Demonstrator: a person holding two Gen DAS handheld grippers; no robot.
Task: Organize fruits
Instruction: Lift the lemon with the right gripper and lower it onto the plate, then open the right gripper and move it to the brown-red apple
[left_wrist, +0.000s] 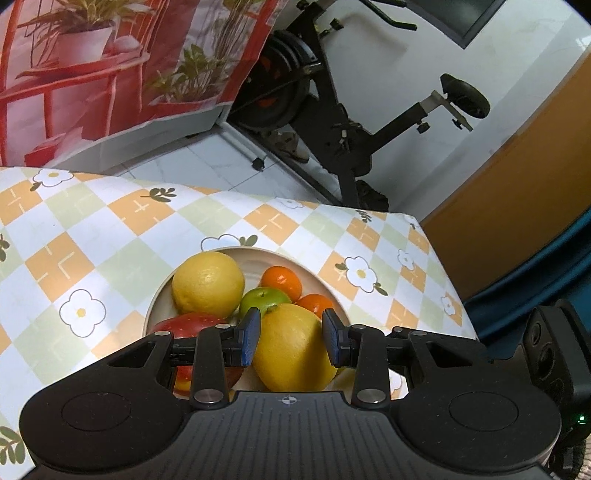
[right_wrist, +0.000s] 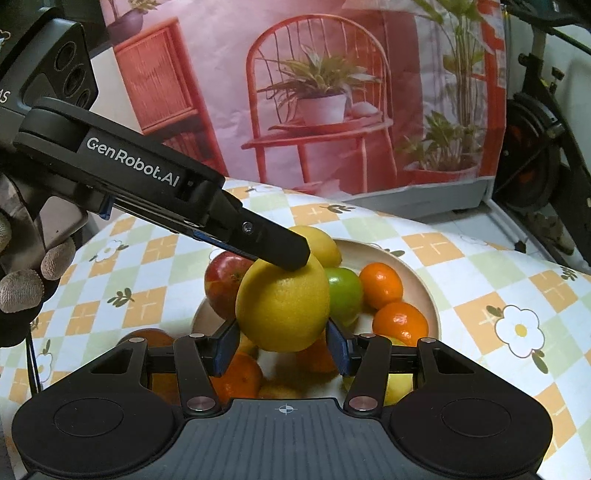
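Fruit crowds a pale plate (left_wrist: 255, 258) on the checked bench (left_wrist: 110, 229), well in from the far edge. At the plate's left lies a red apple (left_wrist: 184, 326), with the rear lemon (left_wrist: 207, 284) behind it. The left gripper (left_wrist: 291, 317) is clamped on the front lemon (left_wrist: 291, 354), a blue pad against each side. Right of it sit a green apple (left_wrist: 264, 299) and two oranges (left_wrist: 280, 280). The right gripper (right_wrist: 281, 330) frames that same front lemon; whether its pads touch is unclear.
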